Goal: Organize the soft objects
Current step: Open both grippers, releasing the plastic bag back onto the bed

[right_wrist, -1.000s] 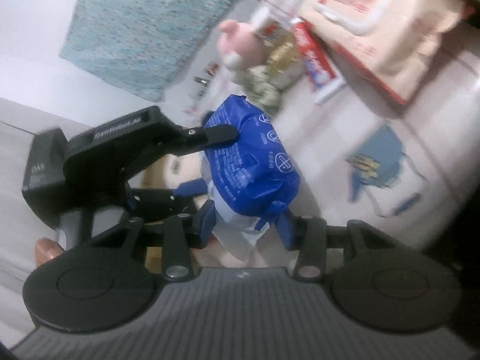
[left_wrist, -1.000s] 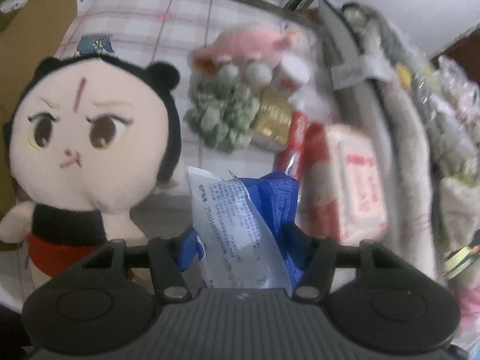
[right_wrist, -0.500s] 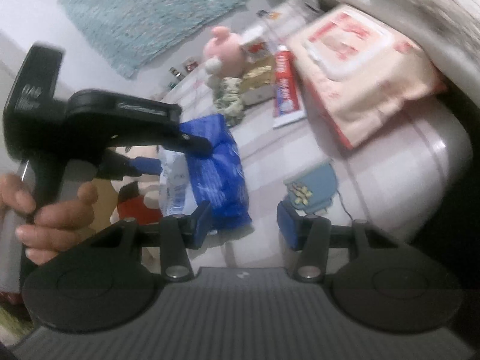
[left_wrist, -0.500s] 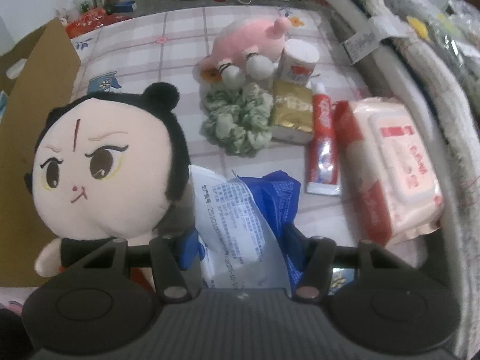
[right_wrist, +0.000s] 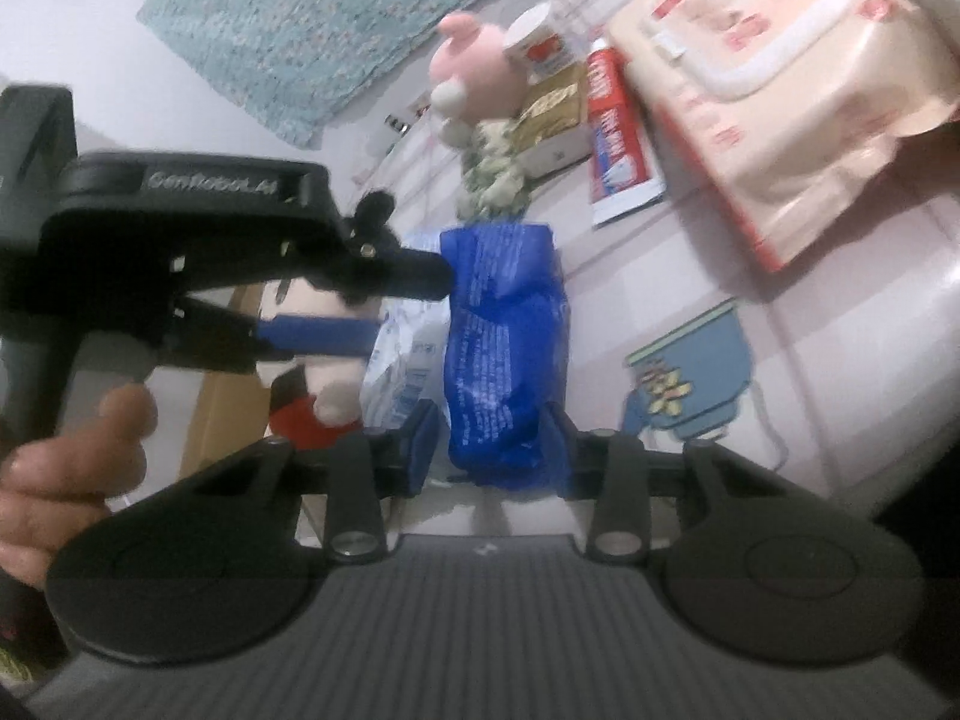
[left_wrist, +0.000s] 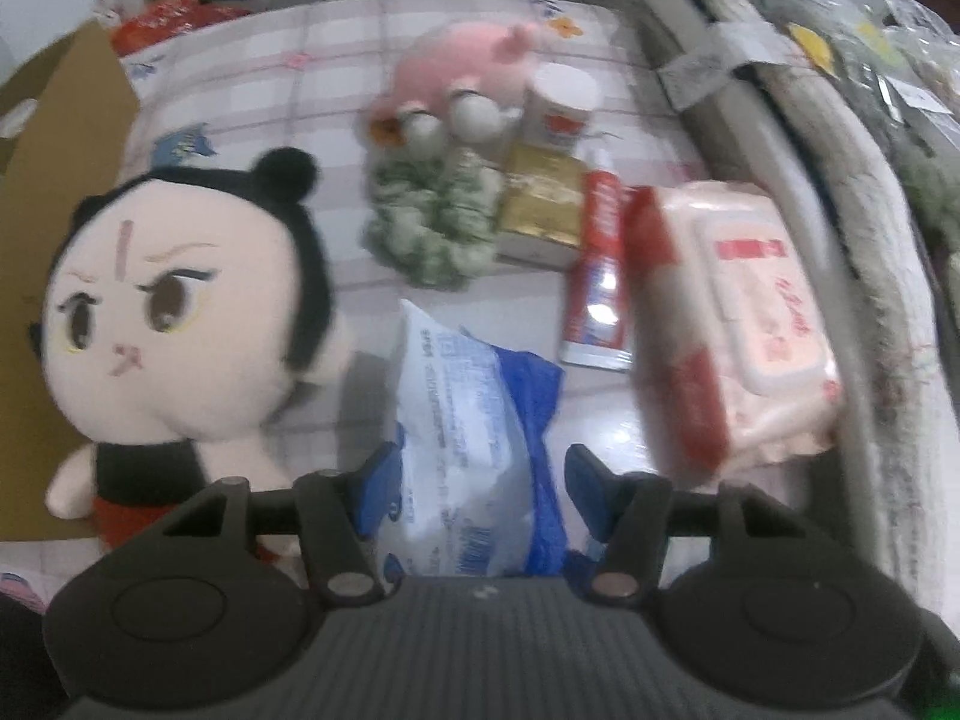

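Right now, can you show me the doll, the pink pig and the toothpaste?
doll (left_wrist: 180, 312), left wrist view, on its face.
pink pig (left_wrist: 468, 54), left wrist view, on its body.
toothpaste (left_wrist: 600, 264), left wrist view, middle of the tube.

A pale checked bedsheet with blue cartoon prints covers the bed; a teal speckled cloth hangs on the plain white wall.

Glossy, crinkled plastic film on the blue-and-white pack. Matt, soft plush on the black-haired doll and the pink toy. Ruffled cloth on the green scrunchie. Shiny gold foil on the small box. Smooth, glossy tube of toothpaste. Satiny film with a hard plastic lid on the wipes pack. Matt brown cardboard. Checked woven cloth for the bedsheet. Matt black ribbed plastic on the right gripper.
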